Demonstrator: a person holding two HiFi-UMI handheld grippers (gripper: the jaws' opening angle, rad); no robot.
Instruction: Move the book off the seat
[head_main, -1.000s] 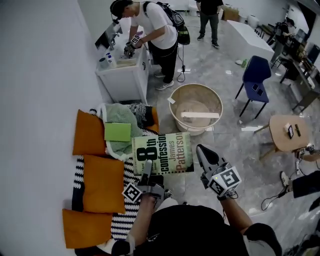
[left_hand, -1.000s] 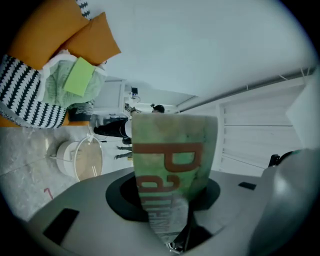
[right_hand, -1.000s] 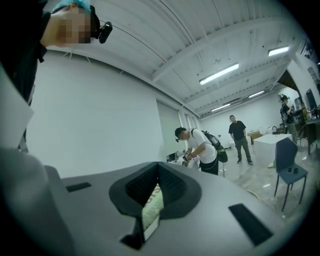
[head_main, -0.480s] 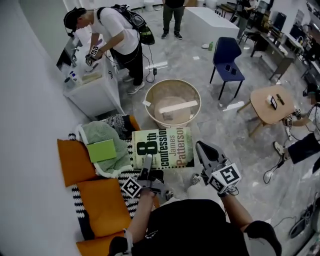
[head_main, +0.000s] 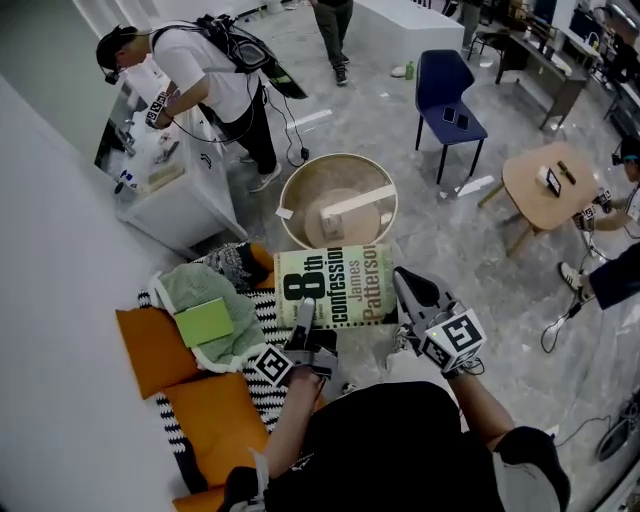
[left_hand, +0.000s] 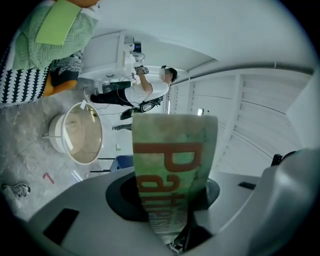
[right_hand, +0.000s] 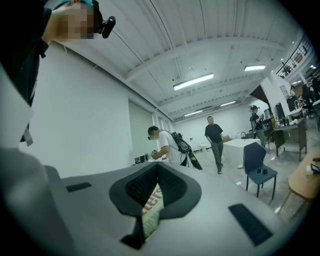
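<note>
Item: large green paperback book (head_main: 335, 287), glossy card cover, black and orange lettering. Location: held aloft, face up, at the edge of the black-and-white patterned seat (head_main: 262, 312). Left hand-held gripper (head_main: 304, 312) clenched on its near edge; right hand-held gripper (head_main: 402, 282) clamped on its right edge. Handling, as judged: light, bendable, slick; support two edges against sagging.

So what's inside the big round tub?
A pale plank lies across the brownish bottom of the tub. The book, held up in front, covers the tub's near wall, so that part cannot be seen.
</note>
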